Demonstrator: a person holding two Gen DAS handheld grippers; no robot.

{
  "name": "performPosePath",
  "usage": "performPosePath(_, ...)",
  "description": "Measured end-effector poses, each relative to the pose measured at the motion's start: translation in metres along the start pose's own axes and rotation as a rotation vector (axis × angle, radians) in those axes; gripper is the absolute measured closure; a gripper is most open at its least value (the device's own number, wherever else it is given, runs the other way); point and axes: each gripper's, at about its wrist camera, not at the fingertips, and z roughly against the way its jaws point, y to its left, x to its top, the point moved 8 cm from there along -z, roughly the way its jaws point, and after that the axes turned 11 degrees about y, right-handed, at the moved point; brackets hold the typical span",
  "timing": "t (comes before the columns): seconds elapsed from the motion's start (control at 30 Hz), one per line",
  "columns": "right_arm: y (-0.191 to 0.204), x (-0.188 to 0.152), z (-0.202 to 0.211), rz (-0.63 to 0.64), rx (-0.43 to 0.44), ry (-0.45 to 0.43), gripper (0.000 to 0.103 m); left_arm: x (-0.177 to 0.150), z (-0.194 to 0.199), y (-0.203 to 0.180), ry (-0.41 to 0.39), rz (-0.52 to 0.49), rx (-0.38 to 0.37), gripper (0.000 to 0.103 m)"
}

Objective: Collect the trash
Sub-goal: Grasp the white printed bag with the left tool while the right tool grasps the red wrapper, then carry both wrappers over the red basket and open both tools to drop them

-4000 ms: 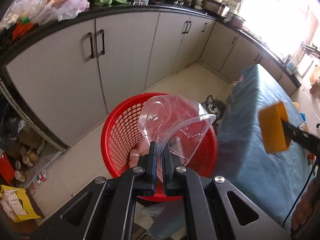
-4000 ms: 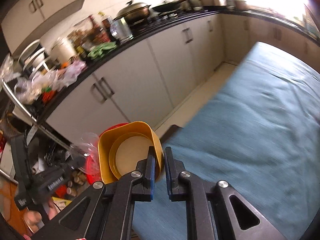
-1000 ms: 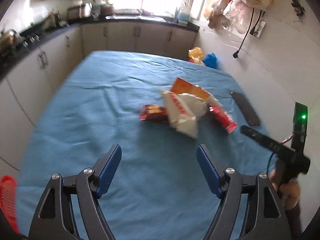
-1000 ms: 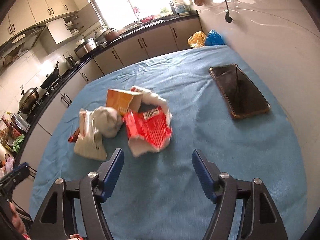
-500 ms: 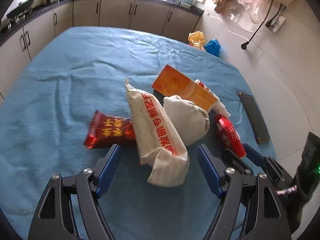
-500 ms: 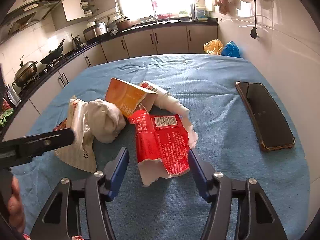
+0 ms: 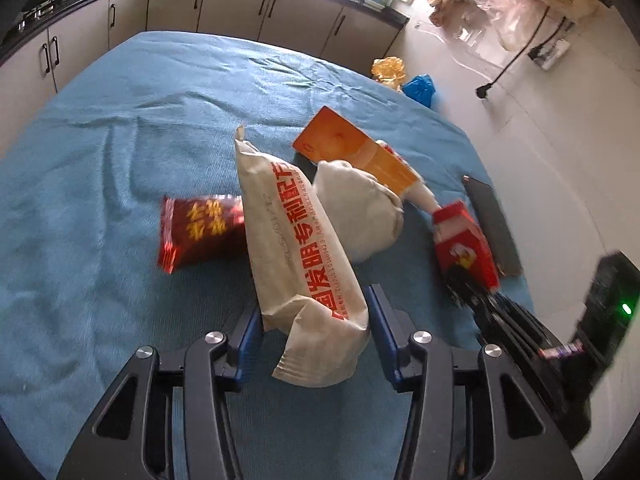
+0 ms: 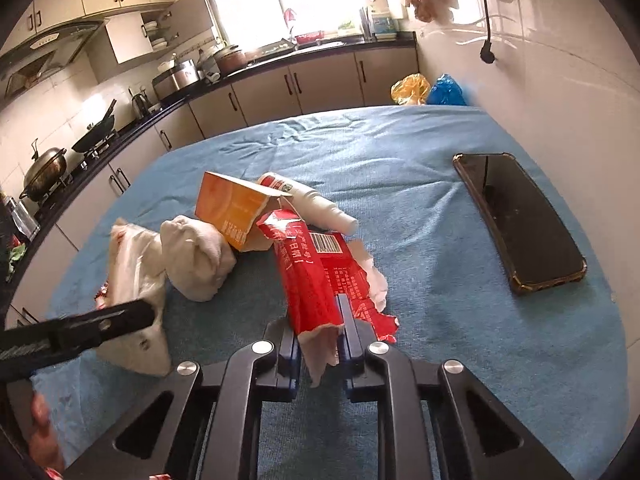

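Trash lay heaped mid-table on the blue cloth (image 7: 100, 168), none of it yet carried off. Left gripper (image 7: 316, 332) had its jaws closing around the near end of the long white packet (image 7: 296, 248); pads looked just short of pressing. Right gripper (image 8: 318, 344) was closing, nearly shut, pinching the torn red wrapper (image 8: 316, 280) at its near end. Still lying loose: dark red snack packet (image 7: 196, 228), white wad (image 7: 360, 216), orange carton (image 7: 356, 152), white tube (image 8: 308, 200). Phone (image 8: 520, 224) sat apart, likely not trash. Judged: pickup just starting, with most of the pile left.
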Motion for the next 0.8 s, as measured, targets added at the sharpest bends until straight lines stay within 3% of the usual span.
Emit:
performPosePath(0.37, 0.002, -0.008, 0.020, -0.032, 0.018, -0.021, 0.088, -0.059, 0.077, 0.013, -0.076, -0.028, -0.003, 0.055)
performPosePath(0.5, 0.016, -0.016, 0.038, -0.036, 0.079, -0.008, 0.088, -0.077, 0.106, 0.033, -0.134, -0.033, 0.057, 0.055)
performPosePath(0.8, 0.071, -0.042, 0.074, 0.058, 0.115, -0.017, 0.088, -0.118, 0.151, 0.086, -0.202, 0.036, 0.142, 0.055)
